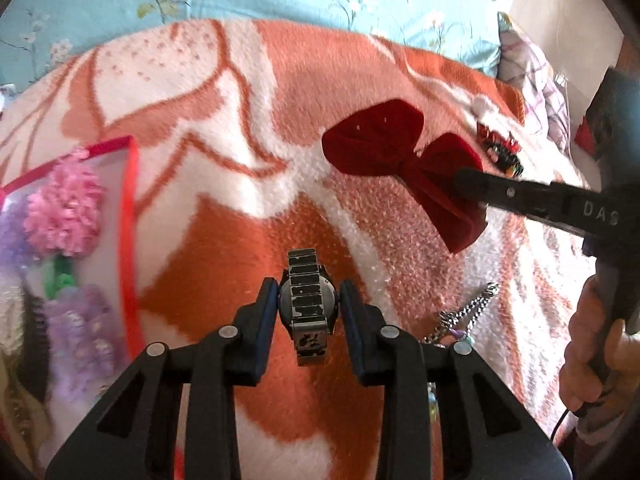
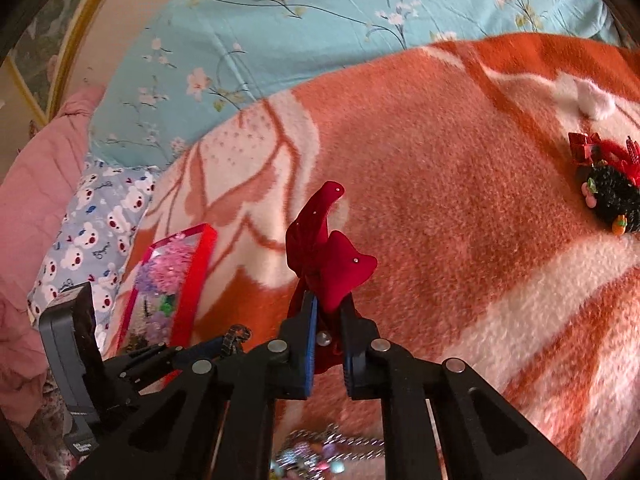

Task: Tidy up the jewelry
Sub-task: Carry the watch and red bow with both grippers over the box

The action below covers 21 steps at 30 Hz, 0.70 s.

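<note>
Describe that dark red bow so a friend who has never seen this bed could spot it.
On the orange-and-white blanket, look between the right gripper's closed black fingers. The red bow is plush velvet with two wide loops, far bigger and plainer than the small black-and-red hair clip lying nearby.

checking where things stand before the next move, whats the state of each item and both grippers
watch: gripped between the left gripper's fingers, off the blanket
red bow: pinched in the right gripper, off the blanket
chain: loose on the blanket
black and red hair clip: lying on the blanket, untouched
red-edged pouch: lying flat, pink and purple flower pieces inside
</note>
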Each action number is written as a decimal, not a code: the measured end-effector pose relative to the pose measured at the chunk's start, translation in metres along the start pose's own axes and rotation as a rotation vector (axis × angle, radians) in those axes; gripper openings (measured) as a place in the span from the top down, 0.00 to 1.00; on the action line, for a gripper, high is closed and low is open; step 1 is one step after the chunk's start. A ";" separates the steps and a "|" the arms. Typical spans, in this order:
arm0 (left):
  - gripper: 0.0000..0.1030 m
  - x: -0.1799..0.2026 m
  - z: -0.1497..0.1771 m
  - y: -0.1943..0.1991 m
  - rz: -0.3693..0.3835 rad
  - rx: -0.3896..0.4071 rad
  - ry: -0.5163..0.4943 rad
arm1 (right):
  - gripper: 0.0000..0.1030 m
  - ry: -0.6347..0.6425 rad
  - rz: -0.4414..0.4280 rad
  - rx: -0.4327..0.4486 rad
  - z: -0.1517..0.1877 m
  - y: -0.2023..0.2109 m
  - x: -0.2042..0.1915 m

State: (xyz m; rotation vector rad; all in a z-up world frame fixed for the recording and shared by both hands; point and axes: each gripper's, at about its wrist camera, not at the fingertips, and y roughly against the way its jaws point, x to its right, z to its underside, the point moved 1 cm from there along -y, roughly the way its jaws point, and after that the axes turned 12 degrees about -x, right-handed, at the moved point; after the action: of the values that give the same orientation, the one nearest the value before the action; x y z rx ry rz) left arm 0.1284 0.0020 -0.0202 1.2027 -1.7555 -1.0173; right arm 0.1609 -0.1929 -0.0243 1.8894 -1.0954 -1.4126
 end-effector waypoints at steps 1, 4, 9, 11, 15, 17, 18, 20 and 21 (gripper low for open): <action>0.72 -0.002 0.002 0.004 -0.001 0.008 0.004 | 0.91 0.002 -0.007 0.001 0.001 0.001 -0.003; 0.72 -0.014 0.006 0.023 -0.001 0.039 0.026 | 0.91 0.017 -0.022 0.002 0.005 0.002 -0.017; 0.72 -0.040 0.018 0.047 -0.016 0.078 0.070 | 0.91 0.054 -0.052 -0.007 0.009 -0.003 -0.044; 0.72 -0.051 0.021 0.053 -0.023 0.088 0.095 | 0.91 0.075 -0.061 -0.015 0.010 -0.007 -0.057; 0.72 -0.075 0.029 0.064 -0.040 0.106 0.146 | 0.91 0.107 -0.080 -0.030 0.012 -0.017 -0.079; 0.72 -0.088 0.032 0.069 -0.048 0.116 0.168 | 0.91 0.118 -0.089 -0.037 0.012 -0.022 -0.089; 0.72 -0.093 0.034 0.072 -0.053 0.120 0.178 | 0.91 0.123 -0.093 -0.039 0.012 -0.024 -0.093; 0.72 -0.106 0.037 0.077 -0.058 0.131 0.199 | 0.91 0.132 -0.106 -0.046 0.012 -0.029 -0.103; 0.72 -0.110 0.039 0.080 -0.063 0.135 0.207 | 0.91 0.135 -0.112 -0.048 0.012 -0.030 -0.107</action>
State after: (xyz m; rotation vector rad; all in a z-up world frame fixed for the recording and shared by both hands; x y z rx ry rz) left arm 0.0953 0.1335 0.0207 1.4026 -1.6533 -0.7884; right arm 0.1451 -0.0858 0.0028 2.0067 -0.8966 -1.3360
